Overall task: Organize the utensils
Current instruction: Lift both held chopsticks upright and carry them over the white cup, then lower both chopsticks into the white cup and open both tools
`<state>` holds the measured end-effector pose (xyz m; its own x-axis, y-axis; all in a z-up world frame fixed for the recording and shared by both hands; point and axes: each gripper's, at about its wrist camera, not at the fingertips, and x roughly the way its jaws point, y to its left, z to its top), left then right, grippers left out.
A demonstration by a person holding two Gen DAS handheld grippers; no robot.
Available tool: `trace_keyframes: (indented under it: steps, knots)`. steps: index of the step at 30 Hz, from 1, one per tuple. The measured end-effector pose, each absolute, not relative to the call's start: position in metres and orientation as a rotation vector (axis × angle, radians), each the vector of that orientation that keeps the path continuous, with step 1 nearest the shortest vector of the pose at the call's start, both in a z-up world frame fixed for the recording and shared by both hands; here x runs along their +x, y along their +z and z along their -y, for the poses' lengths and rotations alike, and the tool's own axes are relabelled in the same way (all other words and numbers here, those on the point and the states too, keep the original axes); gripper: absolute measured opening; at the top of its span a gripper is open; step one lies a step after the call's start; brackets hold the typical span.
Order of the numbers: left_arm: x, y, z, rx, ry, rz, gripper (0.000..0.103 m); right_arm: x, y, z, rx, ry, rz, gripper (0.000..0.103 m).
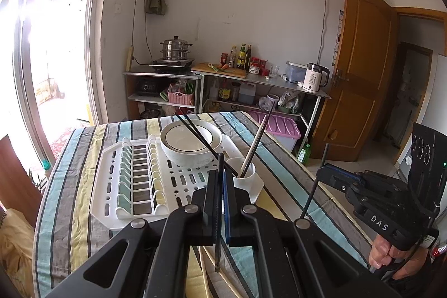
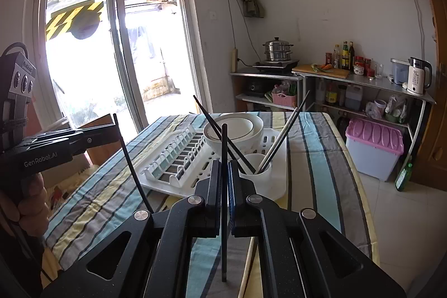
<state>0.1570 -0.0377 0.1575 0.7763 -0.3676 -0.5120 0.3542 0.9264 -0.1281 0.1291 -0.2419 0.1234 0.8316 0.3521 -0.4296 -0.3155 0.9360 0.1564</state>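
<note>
Each hand holds a set of tongs, and each set is clenched on one thin black chopstick.

The left gripper [image 1: 222, 180] squeezes a thin black chopstick [image 1: 218, 228] that stands almost straight up and down between its two pads. The right gripper [image 2: 225, 172] pinches its own long black chopstick [image 2: 224, 186] the same way — nearly upright, with the top poking above the fingers and the bottom end hanging low over the striped cloth.

The place they seem to be going is the small round white cup [image 1: 245, 176] at the near right corner of the white plastic drying rack [image 1: 111, 175]. It sits on the table with the blue, grey and yellow striped cloth [image 1: 83, 214]. The cup is straight ahead of both tongs and a little to the right, just past the fingertips. From the look of it, both hands are about the same way off, so I cannot tell which is nearer.

The cup already holds some sticks — a couple of black ones leaning back to the left over the white round bowl with a dark ring [image 1: 190, 141], and a pale silver pair [image 1: 255, 147] leaning to the right. They look smooth, skinny and slippery.

Each held chopstick is already standing tall, so I think it only needs to go over the cup's mouth and down.
</note>
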Motion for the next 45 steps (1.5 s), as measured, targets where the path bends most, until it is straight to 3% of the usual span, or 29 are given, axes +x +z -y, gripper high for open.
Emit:
trace_keyframes:
  steps: [23, 34, 45]
  knots:
    - [0.181, 0.194, 0.057, -0.018, -0.451, -0.532, 0.002, 0.149, 0.152, 0.255, 0.057, 0.322, -0.423, 0.004]
    - [0.222, 0.233, 0.081, -0.013, -0.471, -0.508, 0.002, 0.176, 0.184, 0.261, 0.055, 0.298, -0.363, 0.004]
    - [0.279, 0.238, 0.101, -0.013, -0.475, -0.529, 0.002, 0.21, 0.201, 0.262, 0.072, 0.299, -0.329, 0.004]
